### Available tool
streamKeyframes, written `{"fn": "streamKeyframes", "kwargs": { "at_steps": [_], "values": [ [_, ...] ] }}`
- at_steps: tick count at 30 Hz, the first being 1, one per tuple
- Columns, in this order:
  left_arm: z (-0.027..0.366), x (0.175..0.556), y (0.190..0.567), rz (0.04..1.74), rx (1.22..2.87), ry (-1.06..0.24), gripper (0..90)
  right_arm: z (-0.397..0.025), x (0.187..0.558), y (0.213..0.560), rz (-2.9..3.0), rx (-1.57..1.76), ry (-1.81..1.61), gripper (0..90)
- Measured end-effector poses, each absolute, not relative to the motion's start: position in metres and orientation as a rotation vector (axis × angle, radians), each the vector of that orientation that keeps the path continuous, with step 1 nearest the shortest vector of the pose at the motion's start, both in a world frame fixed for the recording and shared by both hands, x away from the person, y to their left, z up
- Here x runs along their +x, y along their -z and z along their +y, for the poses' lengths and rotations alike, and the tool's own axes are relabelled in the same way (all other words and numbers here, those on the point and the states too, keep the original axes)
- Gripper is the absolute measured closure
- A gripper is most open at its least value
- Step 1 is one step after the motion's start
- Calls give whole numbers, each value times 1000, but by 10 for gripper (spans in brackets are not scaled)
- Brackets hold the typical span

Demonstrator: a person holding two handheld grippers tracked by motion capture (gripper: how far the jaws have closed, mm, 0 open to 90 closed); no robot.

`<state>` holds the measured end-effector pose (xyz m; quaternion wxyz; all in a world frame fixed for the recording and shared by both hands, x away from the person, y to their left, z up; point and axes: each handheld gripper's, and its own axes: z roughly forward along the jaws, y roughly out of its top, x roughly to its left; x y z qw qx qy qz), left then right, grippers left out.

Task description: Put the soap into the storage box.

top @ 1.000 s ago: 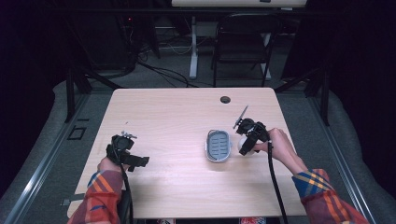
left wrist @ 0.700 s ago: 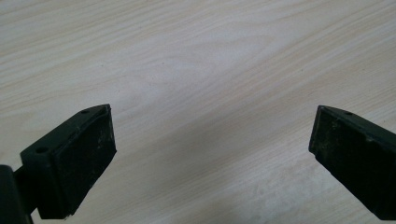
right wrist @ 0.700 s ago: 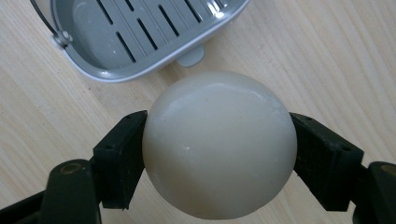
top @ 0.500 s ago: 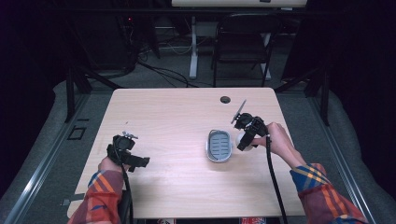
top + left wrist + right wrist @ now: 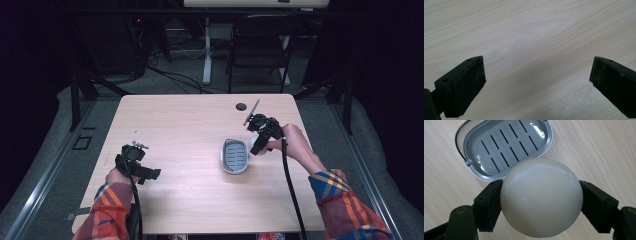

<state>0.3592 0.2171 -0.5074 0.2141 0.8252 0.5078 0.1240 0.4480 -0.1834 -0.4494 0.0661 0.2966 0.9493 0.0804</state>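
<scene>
A round cream-white soap bar (image 5: 541, 196) is clamped between the jaws of my right gripper (image 5: 541, 202), just above the table. Beyond it lies a grey slotted soap dish (image 5: 507, 143) with nothing in it. In the high view the dish (image 5: 235, 156) lies right of the table's centre, and my right gripper (image 5: 260, 141) hovers at its right edge, shut on the soap (image 5: 262, 148). My left gripper (image 5: 135, 165) rests near the table's front left. Its jaws stand wide apart over bare wood, with nothing between the pads (image 5: 471, 82).
The light wooden table (image 5: 185, 125) has a dark cable hole (image 5: 241, 106) at its back right. A black chair (image 5: 260, 55) and desk legs stand beyond the far edge. Cables trail from both grippers toward the near edge.
My right gripper has lifted slightly and shifted back and left, closer to the dish's right edge, still holding the soap. The left gripper has stayed in place.
</scene>
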Motion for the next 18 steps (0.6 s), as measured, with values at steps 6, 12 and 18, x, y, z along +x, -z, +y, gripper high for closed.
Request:
{"fn": "streamKeyframes", "kwargs": {
  "at_steps": [6, 12, 18],
  "values": [
    [217, 360, 508, 1408, 2297, -337, 2, -173, 451, 445, 2872, 872, -244, 240],
    [217, 360, 508, 1399, 2299, -336, 2, -160, 453, 445, 2894, 847, -219, 240],
    [218, 359, 508, 1399, 2296, -330, 1, -146, 455, 444, 2902, 819, -219, 240]
  ]
}}
